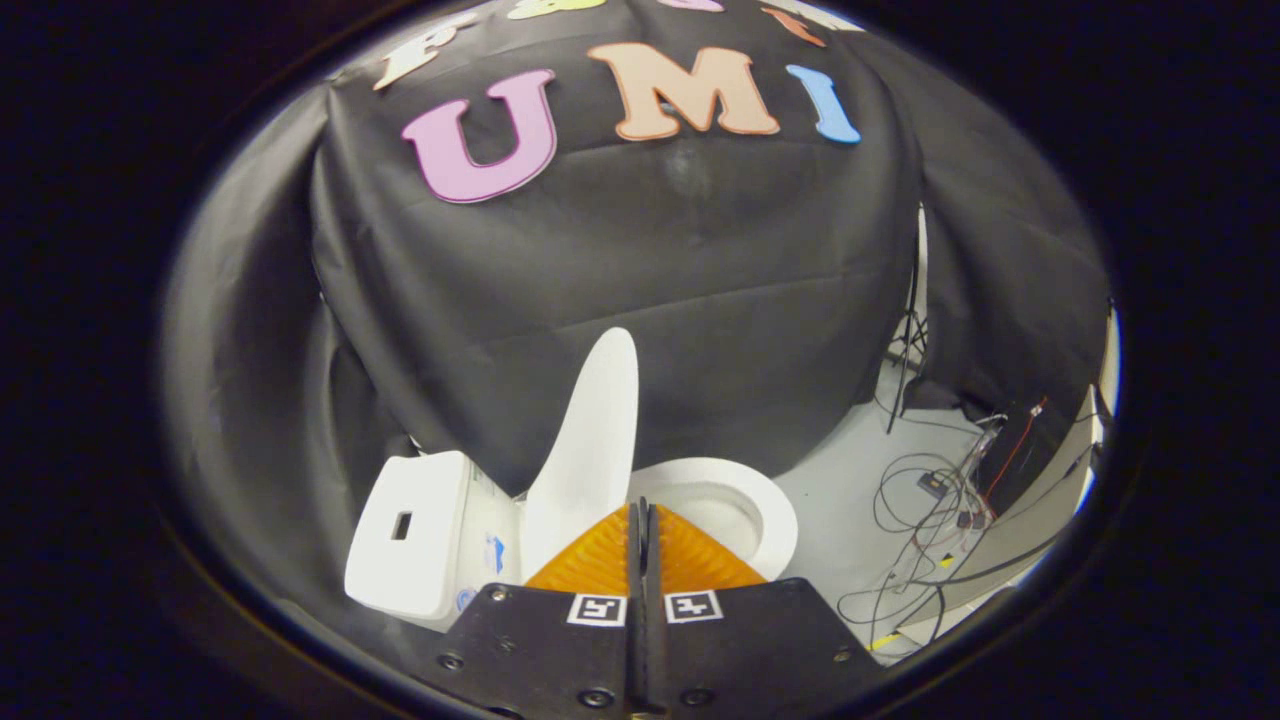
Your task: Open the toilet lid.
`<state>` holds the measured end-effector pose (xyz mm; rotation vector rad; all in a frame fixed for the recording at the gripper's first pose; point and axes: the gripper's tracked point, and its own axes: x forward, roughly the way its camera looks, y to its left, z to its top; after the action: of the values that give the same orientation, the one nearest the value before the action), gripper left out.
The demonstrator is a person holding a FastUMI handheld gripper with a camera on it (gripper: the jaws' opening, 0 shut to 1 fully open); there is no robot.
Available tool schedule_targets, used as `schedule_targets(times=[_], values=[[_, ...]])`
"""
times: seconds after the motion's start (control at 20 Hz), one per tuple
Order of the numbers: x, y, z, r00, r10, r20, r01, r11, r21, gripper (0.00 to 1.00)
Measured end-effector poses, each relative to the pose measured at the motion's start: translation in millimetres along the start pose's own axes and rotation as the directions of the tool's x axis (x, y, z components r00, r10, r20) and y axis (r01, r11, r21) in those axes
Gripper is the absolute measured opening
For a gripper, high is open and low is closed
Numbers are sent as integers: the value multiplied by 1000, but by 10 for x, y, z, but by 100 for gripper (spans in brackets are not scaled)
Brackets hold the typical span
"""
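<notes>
Tool (640, 520) closed on nothing; white oval plastic toilet lid (590, 440) stands raised just ahead, slightly left, long axis upright.

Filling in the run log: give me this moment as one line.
claw: shut, holding nothing | toilet lid: raised upright, just ahead of claw | bowl: uncovered | tank: beside lid | cables: on floor
</notes>
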<state>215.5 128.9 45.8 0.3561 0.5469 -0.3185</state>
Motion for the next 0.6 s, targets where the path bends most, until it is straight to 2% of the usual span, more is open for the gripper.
schedule_targets(times=[0.6], values=[[-281,970,-4,994,39,100,-25,989,-146,0]])
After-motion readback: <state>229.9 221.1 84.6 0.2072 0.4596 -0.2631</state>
